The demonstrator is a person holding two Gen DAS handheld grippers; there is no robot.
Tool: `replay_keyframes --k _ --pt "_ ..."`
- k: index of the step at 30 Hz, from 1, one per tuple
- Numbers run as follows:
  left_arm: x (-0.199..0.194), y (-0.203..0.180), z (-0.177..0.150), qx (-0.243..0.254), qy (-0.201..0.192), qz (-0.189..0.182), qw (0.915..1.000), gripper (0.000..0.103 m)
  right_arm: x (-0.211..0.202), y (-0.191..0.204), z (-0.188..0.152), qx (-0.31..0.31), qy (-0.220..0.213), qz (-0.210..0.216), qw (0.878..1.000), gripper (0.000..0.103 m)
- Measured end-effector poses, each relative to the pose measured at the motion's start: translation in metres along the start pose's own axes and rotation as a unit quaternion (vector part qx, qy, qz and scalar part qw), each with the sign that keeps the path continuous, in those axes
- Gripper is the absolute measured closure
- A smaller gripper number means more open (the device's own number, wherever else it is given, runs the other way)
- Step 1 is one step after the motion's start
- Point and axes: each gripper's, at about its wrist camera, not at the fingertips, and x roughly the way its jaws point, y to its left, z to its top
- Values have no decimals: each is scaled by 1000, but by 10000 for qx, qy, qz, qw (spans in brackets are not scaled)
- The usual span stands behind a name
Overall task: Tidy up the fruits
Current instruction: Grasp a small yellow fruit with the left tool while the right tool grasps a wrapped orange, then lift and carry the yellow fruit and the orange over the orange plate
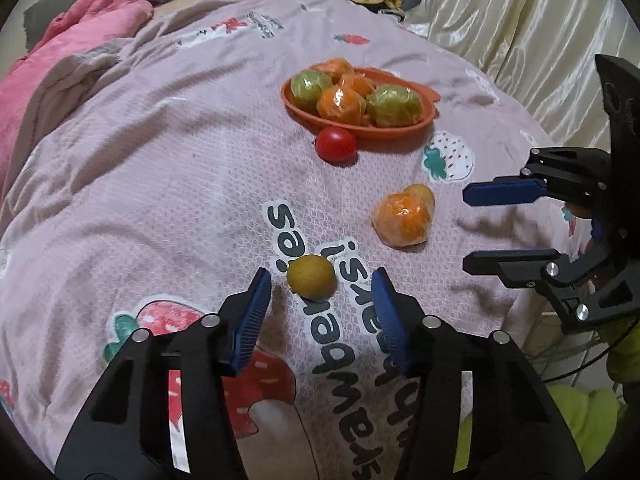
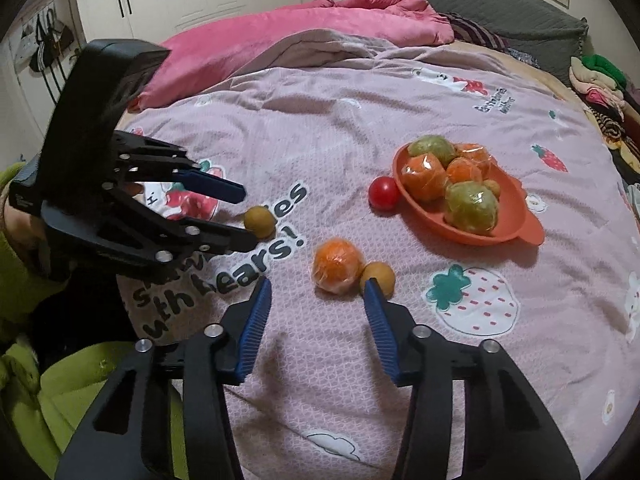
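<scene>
The left gripper point(image 1: 322, 280) is sitting at the bottom middle of its own picture, and its two blue pads point(image 1: 256, 312) are standing apart, one on each side of a small yellow-green fruit point(image 1: 311, 283). The pads are not touching the fruit; there is a gap on both sides. The fruit is lying on the pink bedspread point(image 1: 160, 184), right on the big dark letters.

The right gripper point(image 2: 318, 292) is at the bottom middle of its own picture. Its jaws are partly open too, and nothing is held in them. Just past its tips, a wrapped orange point(image 2: 337, 266) is lying on the bedspread, touching a small yellow fruit point(image 2: 380, 276) (the right-hand blue pad is covering a bit of that little one).

Farther up and to the right, an orange bowl point(image 2: 516, 216) is holding wrapped orange and green fruits. A red tomato point(image 2: 384, 193) is lying just beside the bowl's left edge.

Across the top of the right wrist picture, a pink blanket point(image 2: 280, 36) is bunched up.
</scene>
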Motion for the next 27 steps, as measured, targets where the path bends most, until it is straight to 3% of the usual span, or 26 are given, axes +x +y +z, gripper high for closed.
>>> replay_keyframes --k 5,11,27 --pt "13 1 4 30 108 61 9999 61 8 1 0 13 73 9 10000 60" --pt "25 4 7 38 174 39 9998 83 16 -1 6 -41 133 -68 9999 63" --pt "12 18 7 -315 -64 -374 9988 83 58 11 27 -1074 662 -810 9887 68"
